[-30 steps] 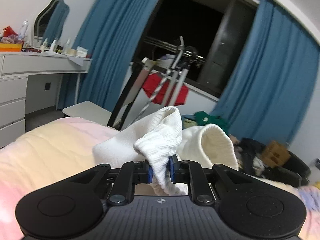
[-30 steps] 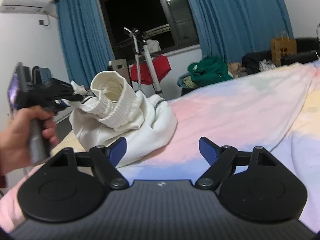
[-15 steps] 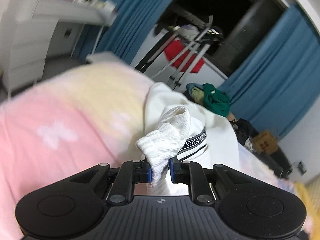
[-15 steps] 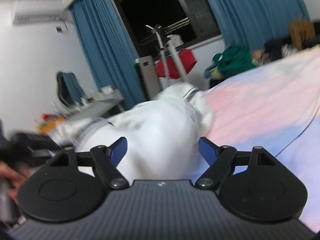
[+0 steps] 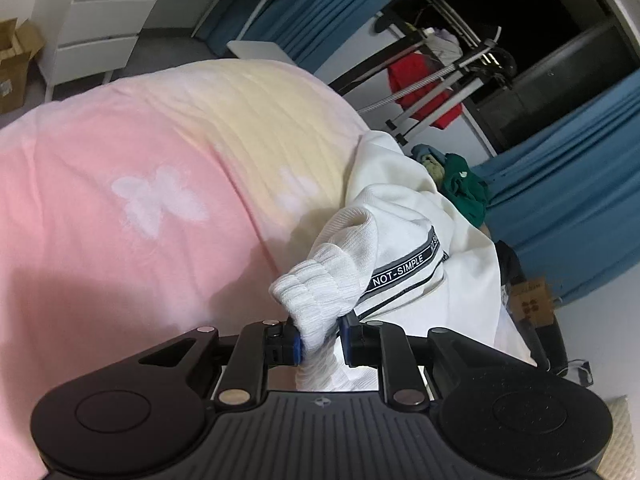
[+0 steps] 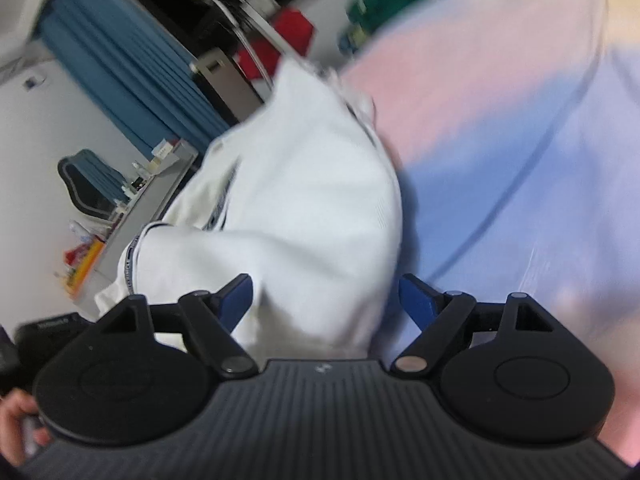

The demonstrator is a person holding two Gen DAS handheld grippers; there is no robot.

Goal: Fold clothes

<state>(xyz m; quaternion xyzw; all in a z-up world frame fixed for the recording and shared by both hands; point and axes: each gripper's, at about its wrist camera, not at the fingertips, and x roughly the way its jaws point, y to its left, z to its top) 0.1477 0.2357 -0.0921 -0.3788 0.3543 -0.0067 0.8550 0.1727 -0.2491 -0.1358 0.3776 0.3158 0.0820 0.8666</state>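
**White sweatshirt on the pastel bed**

The left tool (image 5: pixel 319 343) is clamped on the ribbed cuff of the white sweatshirt (image 5: pixel 404 216), which lies near the bed's (image 5: pixel 140 168) far edge. The right tool (image 6: pixel 326 300) gapes wide over it. Blue curtains (image 5: pixel 560 208) frame a dark window (image 5: pixel 532 8).

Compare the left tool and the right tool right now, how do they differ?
The left tool is nearly shut, its blue pads pinching the ribbed cuff of the white garment; the right tool stands wide open, gripping nothing, though the garment lies between its fingers. Both are black with blue pads and hang over the pastel blanket.
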